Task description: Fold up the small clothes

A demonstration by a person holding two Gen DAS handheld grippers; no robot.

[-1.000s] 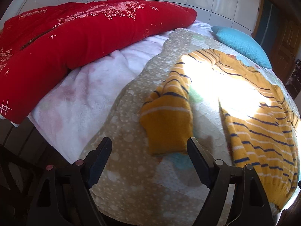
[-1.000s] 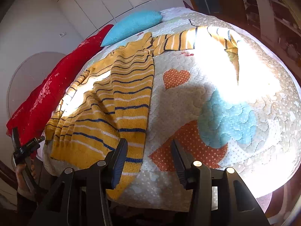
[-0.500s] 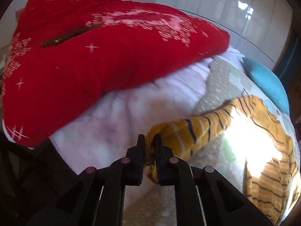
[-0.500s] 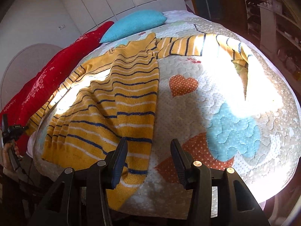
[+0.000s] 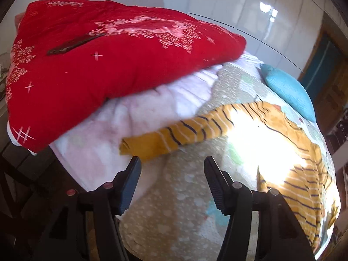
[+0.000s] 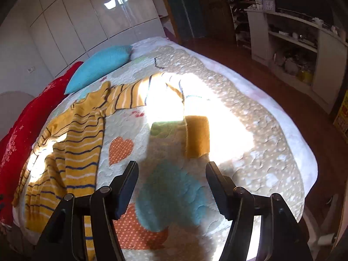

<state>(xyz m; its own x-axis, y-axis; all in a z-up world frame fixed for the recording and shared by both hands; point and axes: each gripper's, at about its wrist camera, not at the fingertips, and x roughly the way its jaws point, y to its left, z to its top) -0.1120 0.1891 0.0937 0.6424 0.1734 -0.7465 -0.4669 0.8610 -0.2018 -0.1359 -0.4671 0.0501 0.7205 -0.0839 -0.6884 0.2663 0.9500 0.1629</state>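
A mustard yellow sweater with navy and white stripes [image 6: 74,143] lies spread flat on the quilted bed. In the left wrist view its left sleeve [image 5: 174,134] stretches straight out toward me, cuff just beyond my left gripper [image 5: 171,174], which is open and empty. In the right wrist view the other sleeve bends down, and its plain yellow cuff [image 6: 196,136] lies just ahead of my right gripper [image 6: 171,178], which is open and empty.
A red quilted cover [image 5: 97,65] lies on a pale pink blanket [image 5: 108,130] at the bed's head side. A turquoise pillow [image 6: 100,65] lies beyond the sweater. White wardrobes [image 6: 87,17] stand behind; shelves [image 6: 293,43] line the right wall. Strong sunlight washes out the middle of the bed.
My left gripper pinched the left sleeve cuff, pulled it out straight, then opened and let it go. My right gripper moved right from the hem toward the other sleeve's cuff.
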